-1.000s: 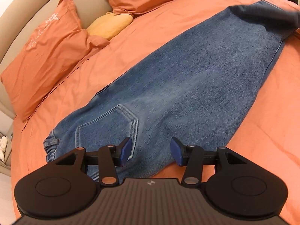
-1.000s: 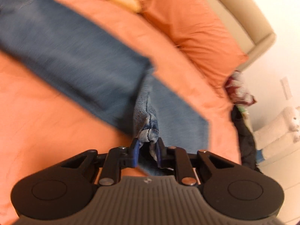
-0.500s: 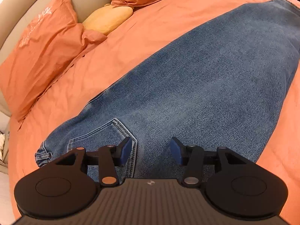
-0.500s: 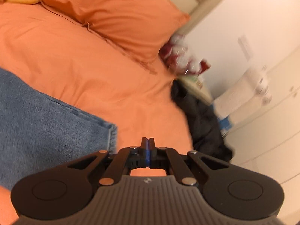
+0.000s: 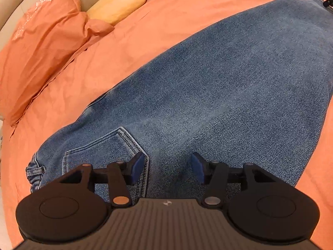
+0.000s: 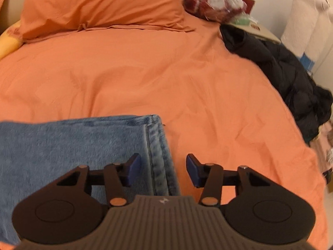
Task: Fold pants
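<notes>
Blue jeans [image 5: 208,87] lie flat across the orange bed, one leg laid over the other, a back pocket [image 5: 104,150] near the waistband at lower left. My left gripper [image 5: 167,169] hovers over the seat area beside that pocket, its jaws opening, nothing pinched between them. In the right wrist view the jeans' hem end [image 6: 154,145] lies on the sheet. My right gripper [image 6: 163,169] stands above the hem edge, jaws opening, the pads apart from the cloth.
Orange pillows [image 5: 41,48] [image 6: 100,2] and a yellow cushion [image 5: 116,6] line the headboard side. A black jacket [image 6: 281,68] is heaped at the bed's right edge, with red and white items [image 6: 214,2] behind it. Bare orange sheet [image 6: 145,73] spreads beyond the hem.
My right gripper let go of the hem it carried, swung across to the leg end and has opened over it. The left gripper slid slightly along the seat of the jeans.
</notes>
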`<state>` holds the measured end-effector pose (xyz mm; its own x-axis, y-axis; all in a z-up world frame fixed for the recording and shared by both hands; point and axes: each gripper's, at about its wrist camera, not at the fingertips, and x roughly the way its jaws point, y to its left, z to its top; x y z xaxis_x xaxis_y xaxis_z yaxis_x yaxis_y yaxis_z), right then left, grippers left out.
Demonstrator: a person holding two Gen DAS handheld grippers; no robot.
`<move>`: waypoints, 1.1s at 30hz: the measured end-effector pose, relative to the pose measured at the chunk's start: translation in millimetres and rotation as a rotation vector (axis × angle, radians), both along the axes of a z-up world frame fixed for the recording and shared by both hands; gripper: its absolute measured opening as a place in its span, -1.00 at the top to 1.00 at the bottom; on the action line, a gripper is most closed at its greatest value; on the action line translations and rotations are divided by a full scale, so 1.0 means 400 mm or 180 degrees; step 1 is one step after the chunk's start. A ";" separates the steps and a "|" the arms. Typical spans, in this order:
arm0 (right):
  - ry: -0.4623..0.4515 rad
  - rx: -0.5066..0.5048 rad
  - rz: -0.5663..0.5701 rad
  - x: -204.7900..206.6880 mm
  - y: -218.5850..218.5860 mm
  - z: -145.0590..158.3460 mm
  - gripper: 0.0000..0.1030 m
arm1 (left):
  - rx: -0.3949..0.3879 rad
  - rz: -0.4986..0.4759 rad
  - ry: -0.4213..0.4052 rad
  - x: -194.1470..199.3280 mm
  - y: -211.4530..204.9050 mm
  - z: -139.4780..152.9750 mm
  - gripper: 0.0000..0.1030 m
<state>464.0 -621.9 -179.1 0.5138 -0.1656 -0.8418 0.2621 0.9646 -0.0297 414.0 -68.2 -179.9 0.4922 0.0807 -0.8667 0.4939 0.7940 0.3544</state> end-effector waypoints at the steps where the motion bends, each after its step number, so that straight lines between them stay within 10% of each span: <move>1: -0.0001 0.0081 0.0028 0.012 -0.002 -0.001 0.75 | 0.0025 -0.0005 0.0014 0.001 -0.003 -0.002 -0.20; 10: -0.0287 -0.0913 0.0001 0.070 0.038 0.079 1.00 | 0.0057 -0.0010 0.0015 0.007 -0.011 -0.019 -0.19; 23: -0.0136 -0.0186 0.0093 -0.112 0.029 0.082 0.86 | -0.0168 0.0004 -0.0284 -0.071 -0.005 0.057 -0.19; 33: -0.0248 0.0646 -0.0408 -0.326 -0.019 0.026 0.18 | -0.0396 0.0136 -0.0373 -0.204 0.024 0.106 -0.19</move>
<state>333.7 -629.4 -168.9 0.5641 -0.0652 -0.8231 0.3765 0.9075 0.1862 332.2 -58.4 -137.5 0.5888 -0.0006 -0.8083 0.4200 0.8546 0.3053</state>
